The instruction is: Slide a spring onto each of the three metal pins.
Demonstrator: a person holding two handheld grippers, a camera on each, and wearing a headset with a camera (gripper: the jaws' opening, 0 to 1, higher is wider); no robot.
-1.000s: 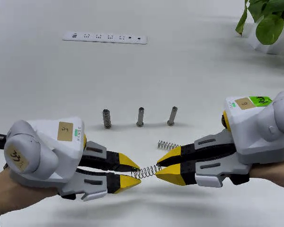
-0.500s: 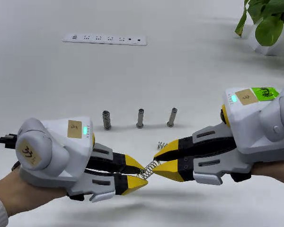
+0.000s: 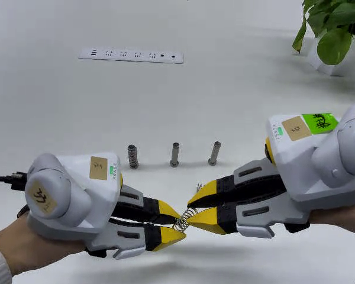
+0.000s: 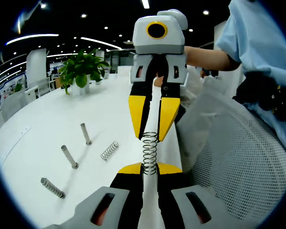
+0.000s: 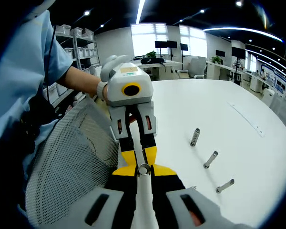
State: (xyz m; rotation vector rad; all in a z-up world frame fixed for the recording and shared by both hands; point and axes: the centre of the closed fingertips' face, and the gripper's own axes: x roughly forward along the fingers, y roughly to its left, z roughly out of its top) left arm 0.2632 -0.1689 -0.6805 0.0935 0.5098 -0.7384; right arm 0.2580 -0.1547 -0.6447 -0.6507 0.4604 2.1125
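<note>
Metal spring is held by left gripper and right gripper, each closed on an end; we fear pushing together buckles it.

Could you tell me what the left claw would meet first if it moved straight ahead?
Most likely the right claw, facing it tip to tip; only the spring both hold lies between them.

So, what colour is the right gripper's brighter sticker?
Green; the sticker shows best in the head view.
</note>
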